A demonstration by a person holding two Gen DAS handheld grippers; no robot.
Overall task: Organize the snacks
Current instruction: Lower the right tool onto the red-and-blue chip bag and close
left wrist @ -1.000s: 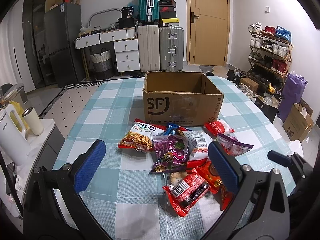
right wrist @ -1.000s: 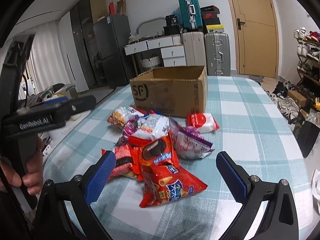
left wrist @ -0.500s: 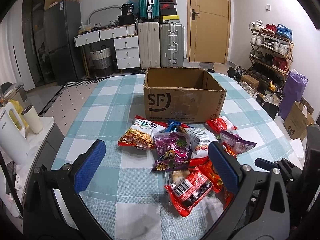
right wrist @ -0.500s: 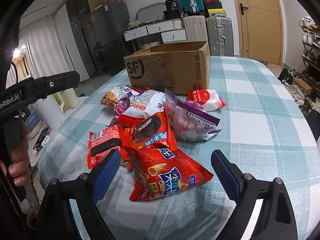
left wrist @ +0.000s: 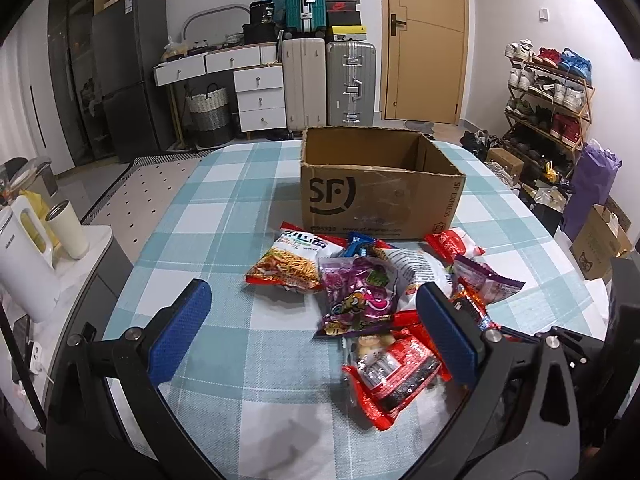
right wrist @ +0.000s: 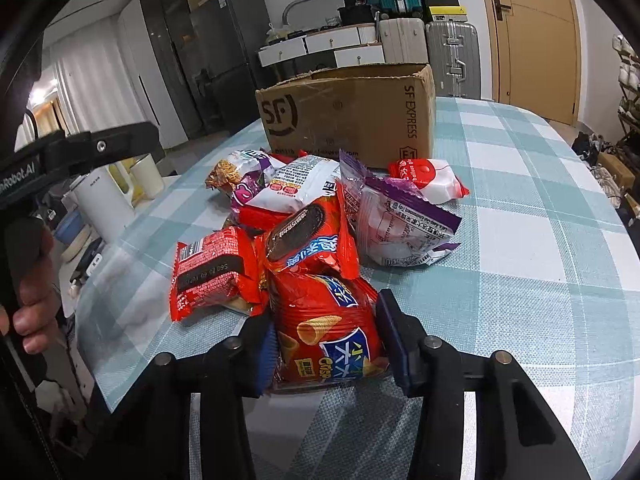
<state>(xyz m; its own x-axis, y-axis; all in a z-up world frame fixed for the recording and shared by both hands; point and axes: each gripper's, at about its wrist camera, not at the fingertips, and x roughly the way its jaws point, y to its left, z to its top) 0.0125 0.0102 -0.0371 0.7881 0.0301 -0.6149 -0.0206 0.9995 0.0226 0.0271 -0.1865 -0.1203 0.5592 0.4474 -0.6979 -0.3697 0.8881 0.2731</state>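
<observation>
Snack pile (right wrist: pixel 320 216) before cardboard box (right wrist: pixel 352 112), right gripper (right wrist: pixel 326 340) closing on red crisp bag (right wrist: pixel 328 332), left gripper (left wrist: pixel 312 332) wide, holding nothing

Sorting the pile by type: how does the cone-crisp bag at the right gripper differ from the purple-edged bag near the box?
The cone-crisp bag is red; the purple-edged bag is white with purple ends. The crisp bag sits between the closing right gripper; the purple-edged bag lies free. The crisp bag is nearest the camera; the other lies closer to the box. Both are sealed snack packs on the checked cloth.
</observation>
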